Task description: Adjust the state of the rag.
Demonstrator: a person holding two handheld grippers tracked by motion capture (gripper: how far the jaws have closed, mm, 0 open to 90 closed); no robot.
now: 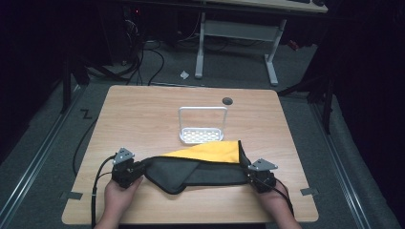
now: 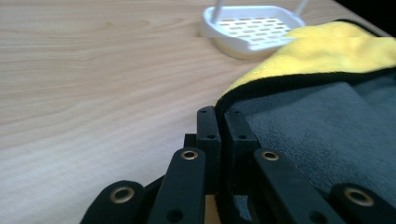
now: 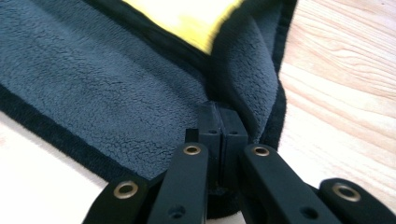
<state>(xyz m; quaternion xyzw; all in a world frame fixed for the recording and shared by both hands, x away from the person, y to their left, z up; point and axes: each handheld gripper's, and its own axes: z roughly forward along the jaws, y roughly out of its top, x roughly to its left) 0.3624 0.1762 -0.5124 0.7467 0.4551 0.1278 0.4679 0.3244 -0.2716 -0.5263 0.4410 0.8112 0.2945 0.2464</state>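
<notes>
Near the table's (image 1: 143, 102) front edge, the left gripper (image 1: 128, 168) and right gripper (image 1: 260, 172) each grasp one end of a folded cloth (image 1: 200, 167), jaws clenched on its black-bound hem. Its long axis runs left to right; fleecy grey outside, yellow inside. Beyond stands a white perforated rack (image 1: 202, 125)

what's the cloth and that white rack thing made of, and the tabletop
Cloth: soft microfibre or fleece by its fuzzy nap, grey on one face, yellow on the other, with black stitched edging. White rack: probably moulded plastic, smooth with a slotted base, though coated metal is possible. Tabletop: matte wood-grain surface, likely laminate.
</notes>
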